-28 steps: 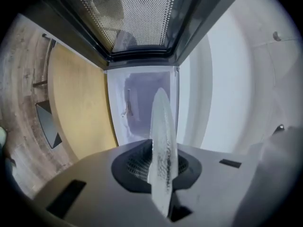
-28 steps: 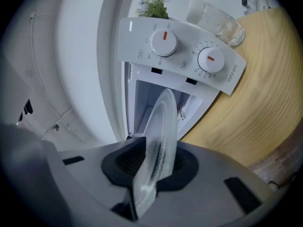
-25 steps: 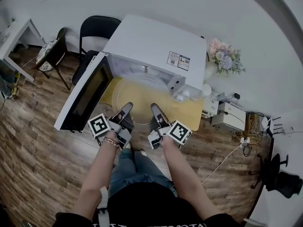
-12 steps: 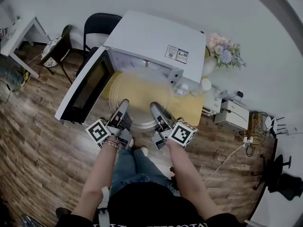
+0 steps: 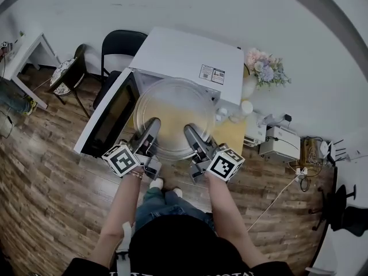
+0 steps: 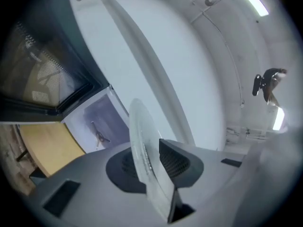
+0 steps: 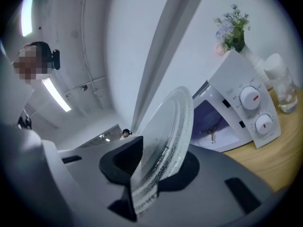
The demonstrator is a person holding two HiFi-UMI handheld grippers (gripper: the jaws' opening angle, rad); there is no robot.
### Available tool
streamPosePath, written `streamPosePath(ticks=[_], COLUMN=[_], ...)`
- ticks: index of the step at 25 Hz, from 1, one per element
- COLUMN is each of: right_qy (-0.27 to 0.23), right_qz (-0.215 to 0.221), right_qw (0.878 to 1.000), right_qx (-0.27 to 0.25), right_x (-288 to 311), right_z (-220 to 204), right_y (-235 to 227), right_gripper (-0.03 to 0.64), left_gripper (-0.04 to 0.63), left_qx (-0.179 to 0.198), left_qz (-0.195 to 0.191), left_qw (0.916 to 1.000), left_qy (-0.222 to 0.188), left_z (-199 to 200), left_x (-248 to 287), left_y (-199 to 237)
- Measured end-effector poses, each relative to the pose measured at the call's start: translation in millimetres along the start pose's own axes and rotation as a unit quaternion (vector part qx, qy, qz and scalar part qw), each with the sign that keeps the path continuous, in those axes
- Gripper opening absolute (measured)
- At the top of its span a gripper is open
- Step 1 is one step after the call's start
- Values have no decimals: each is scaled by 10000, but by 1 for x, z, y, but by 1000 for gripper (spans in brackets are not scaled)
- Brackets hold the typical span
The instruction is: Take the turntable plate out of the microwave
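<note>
1. Now that the turntable plate (image 5: 172, 117) hangs in the air in front of the microwave (image 5: 190, 53), clear of the cavity, the taking-out looks all but done. A second ago it lay low and flat, half over the yellow tabletop (image 5: 234, 135).
2. Since then the plate has come up and tipped, so its broad face now covers most of the oven's mouth in the head view.
3. The left tongs (image 5: 150, 130) pinch the near rim on its left side and the right tongs (image 5: 191, 132) pinch it on the right. Both are narrow, with pads on either face of the glass.
4. Both pairs of jaws have just been easing apart a little with the glass between them, yet each gripper view shows the rim still clamped.
5. Behind the plate the cavity floor is bare but for the small drive hub (image 6: 99, 137), and the door (image 5: 106, 117) stands swung open to the left.
6. What remains, I judge, is to carry the plate off and set it down. A loosening grip on smooth glass is the hazard.
</note>
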State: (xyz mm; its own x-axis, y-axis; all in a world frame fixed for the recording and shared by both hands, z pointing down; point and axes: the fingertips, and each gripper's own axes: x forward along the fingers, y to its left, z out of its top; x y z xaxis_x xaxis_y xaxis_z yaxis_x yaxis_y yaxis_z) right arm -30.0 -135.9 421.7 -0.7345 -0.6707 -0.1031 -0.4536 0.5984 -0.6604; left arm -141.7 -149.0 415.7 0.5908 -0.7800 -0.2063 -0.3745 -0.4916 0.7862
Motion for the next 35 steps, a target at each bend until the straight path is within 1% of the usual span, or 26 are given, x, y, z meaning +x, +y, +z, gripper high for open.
streamPosePath(ticks=[4, 9, 11, 13, 15, 21, 27, 31, 33, 35], right_qy=[-193, -351, -396, -423, -469, -779, -1030, -1263, -1349, -1409], right_qz=[-18, -71, -137, -237, -292, -344, -430, -571, -592, -598], right_qw=[9995, 9975, 9952, 9907, 9857, 9679, 9518, 9367, 9312, 9270], right_qx=[-241, -608, -886, -1269, -1594, -2366, -2857, -3216, -3335, -3424], right_x=[5, 9, 7, 6, 5, -3, -11, -11, -10, -9], right_z=[18, 47, 60, 73, 88, 124, 139, 146, 150, 155], right_y=[11, 23, 27, 30, 33, 50, 58, 63, 68, 72], right_gripper=[113, 123, 131, 160, 186, 225, 259, 301, 314, 322], left_gripper=[75, 89, 98, 109, 120, 156, 186, 211, 225, 236], left_qx=[414, 838, 1061, 1314, 1581, 2321, 2807, 3133, 3293, 3395], left_qz=[-126, -321, -464, -587, -743, -1122, -1296, -1349, -1370, -1395], left_qw=[9990, 9959, 9932, 9895, 9845, 9661, 9510, 9399, 9339, 9297], left_qy=[63, 121, 136, 166, 158, 144, 28, -162, -242, -301], left_z=[15, 28, 32, 35, 38, 42, 43, 45, 49, 53], left_x=[10, 28, 36, 45, 54, 76, 84, 86, 86, 88], left_y=[-17, -39, -50, -62, -73, -108, -126, -134, -139, -144])
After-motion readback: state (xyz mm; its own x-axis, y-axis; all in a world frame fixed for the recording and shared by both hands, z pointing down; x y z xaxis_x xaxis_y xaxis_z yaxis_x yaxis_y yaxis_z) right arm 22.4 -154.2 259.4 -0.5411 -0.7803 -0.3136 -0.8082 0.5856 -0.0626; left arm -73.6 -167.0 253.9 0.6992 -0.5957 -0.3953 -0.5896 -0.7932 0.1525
